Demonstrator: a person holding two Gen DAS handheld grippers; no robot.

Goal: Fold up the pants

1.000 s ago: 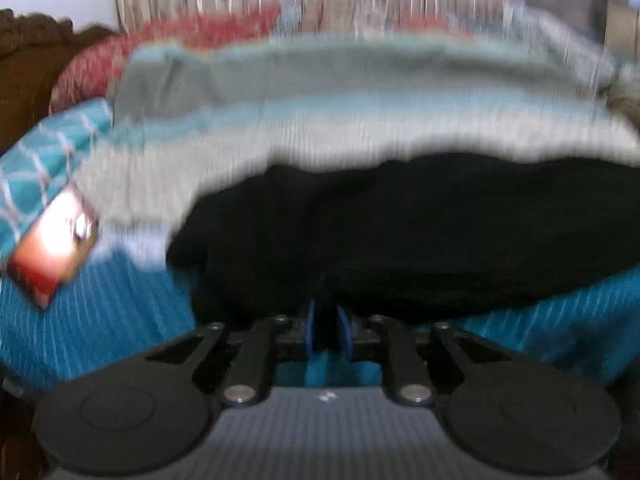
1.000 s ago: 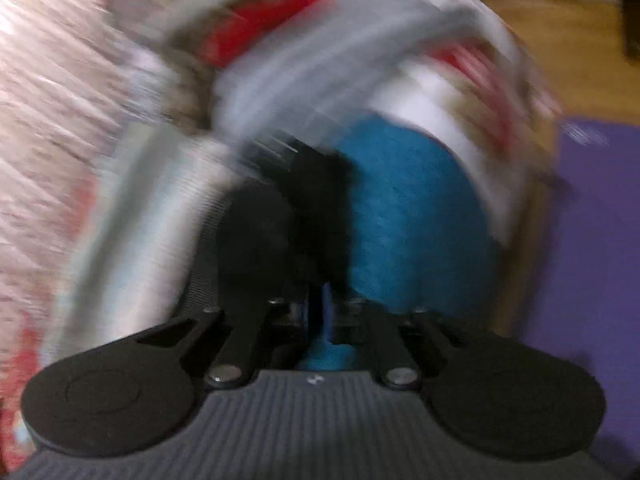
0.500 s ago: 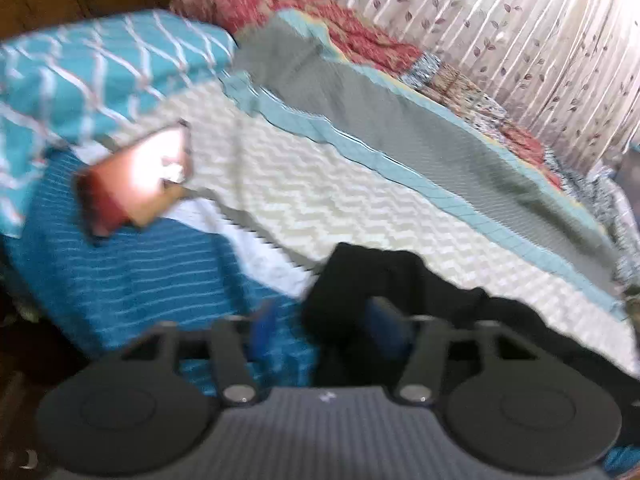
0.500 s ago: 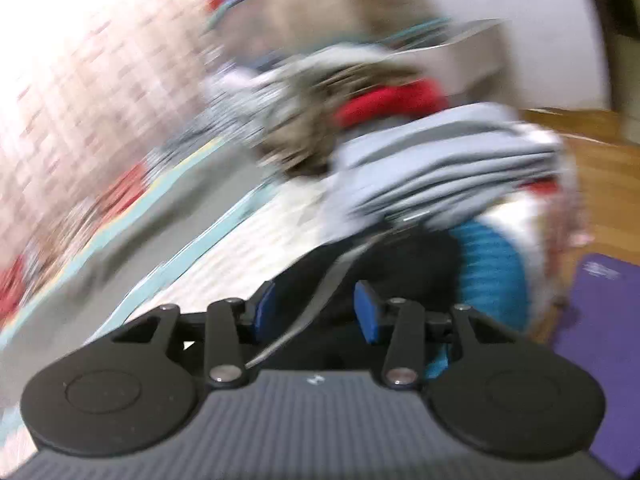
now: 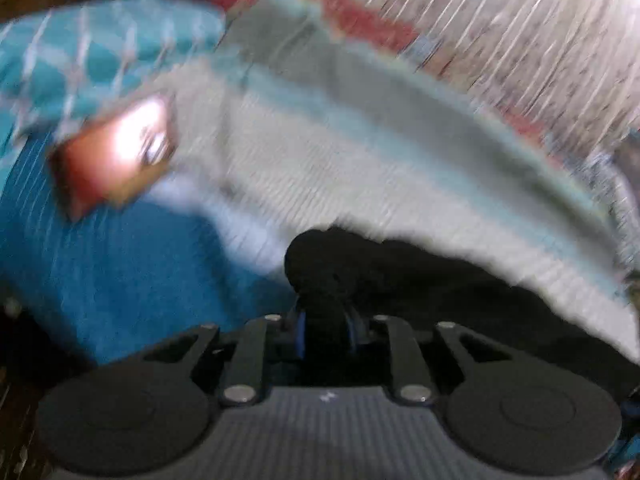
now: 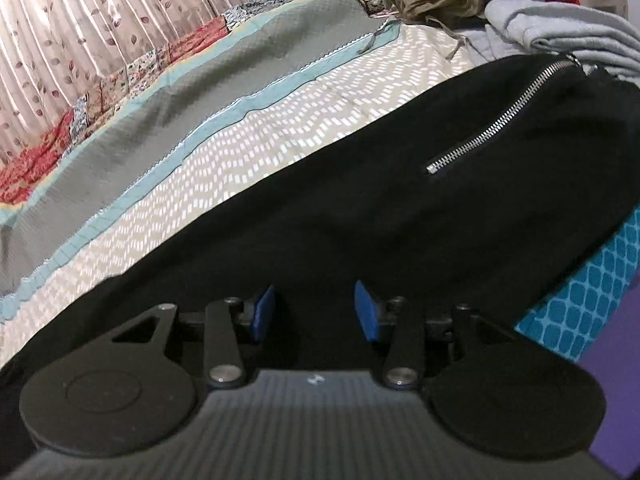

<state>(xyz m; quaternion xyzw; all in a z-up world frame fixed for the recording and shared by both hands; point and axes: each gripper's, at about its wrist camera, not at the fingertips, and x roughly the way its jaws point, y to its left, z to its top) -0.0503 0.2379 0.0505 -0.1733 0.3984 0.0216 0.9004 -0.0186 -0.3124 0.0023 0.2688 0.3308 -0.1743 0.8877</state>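
Observation:
The black pants lie stretched across the bed, with a silver zipper toward the right end. My right gripper is open, its blue pads apart, just over the near edge of the pants at mid length. In the blurred left wrist view, my left gripper is shut on a bunched end of the black pants, which rises between the blue pads.
The bed has a chevron cream, grey and teal cover. A pile of grey, red and olive clothes sits at the right end. A teal pillow and a red phone-like object lie at the left. Curtains hang behind.
My left gripper has closed on the end of the pants. My right gripper has opened wider and moved along the pants, which now lie spread out flat.

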